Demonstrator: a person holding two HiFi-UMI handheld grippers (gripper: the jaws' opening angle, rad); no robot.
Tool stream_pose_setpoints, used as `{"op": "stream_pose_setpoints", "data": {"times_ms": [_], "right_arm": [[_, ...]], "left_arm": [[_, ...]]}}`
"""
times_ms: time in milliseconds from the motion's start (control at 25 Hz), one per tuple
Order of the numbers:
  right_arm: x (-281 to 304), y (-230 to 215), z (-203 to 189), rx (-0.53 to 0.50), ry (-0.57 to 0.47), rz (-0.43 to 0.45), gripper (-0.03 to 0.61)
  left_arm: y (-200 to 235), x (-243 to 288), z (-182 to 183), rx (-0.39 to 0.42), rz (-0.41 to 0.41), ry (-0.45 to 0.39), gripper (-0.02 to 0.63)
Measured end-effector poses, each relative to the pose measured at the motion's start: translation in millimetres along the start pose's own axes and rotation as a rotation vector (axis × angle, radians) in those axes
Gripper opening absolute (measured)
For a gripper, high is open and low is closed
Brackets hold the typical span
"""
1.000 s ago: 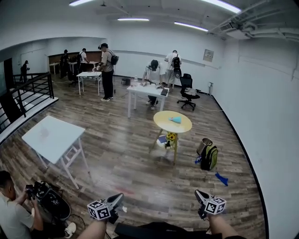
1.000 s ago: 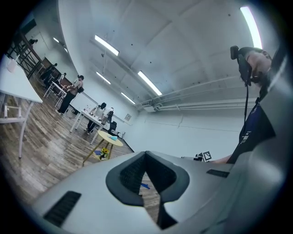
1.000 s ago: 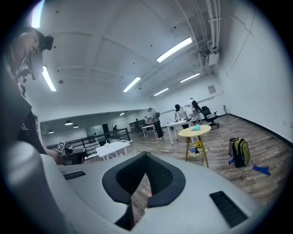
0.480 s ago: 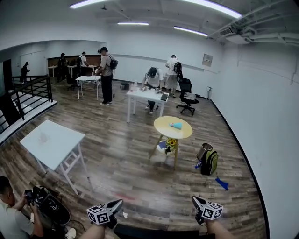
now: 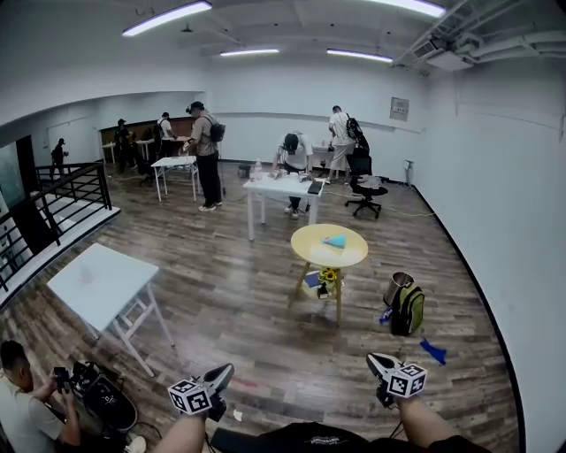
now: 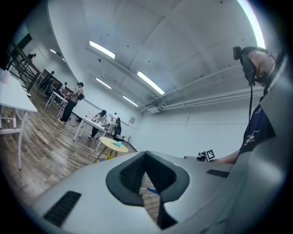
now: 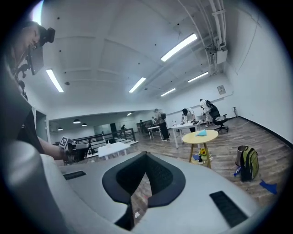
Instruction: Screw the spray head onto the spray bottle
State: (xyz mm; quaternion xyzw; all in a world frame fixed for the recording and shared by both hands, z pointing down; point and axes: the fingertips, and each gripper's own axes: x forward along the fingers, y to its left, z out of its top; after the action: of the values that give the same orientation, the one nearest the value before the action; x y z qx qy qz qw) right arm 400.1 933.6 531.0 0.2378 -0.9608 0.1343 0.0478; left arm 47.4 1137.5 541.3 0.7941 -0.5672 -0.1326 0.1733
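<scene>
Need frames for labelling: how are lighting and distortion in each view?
Head view: even light from white ceiling strip lights, fisheye curving the white walls. Left gripper view: dark round vignette, grey left hand-held gripper fills the bottom. Right gripper view: same vignette.

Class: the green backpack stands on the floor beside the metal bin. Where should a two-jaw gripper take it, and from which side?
Probably its top, from above: the backpack stands upright beside the metal bin, so the top is its free end. Any carry handle is too small to make out.
</scene>
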Motion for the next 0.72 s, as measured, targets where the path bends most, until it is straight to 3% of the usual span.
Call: {"op": "stream_pose_setpoints", "data": {"times_ms": [200,400,720], "right_arm": [[-11.1,-71.9,28.0,-0.03,0.008,0.033,-0.005],[-19.1,-121.9,29.2,0.007,0.011,0.007,-0.005],[16.7,-173.2,15.2,0.039,0.025,-0.08,-0.005]], "left_arm": [[-23.0,79.8,-7.3,0.021,0.021,0.028,0.005],[-34.1,133.8,-10.1,-0.011,0.011,0.023,0.005],[21.8,212.2,-7.7,-0.037,-0.071,0.054,0.005]]}}
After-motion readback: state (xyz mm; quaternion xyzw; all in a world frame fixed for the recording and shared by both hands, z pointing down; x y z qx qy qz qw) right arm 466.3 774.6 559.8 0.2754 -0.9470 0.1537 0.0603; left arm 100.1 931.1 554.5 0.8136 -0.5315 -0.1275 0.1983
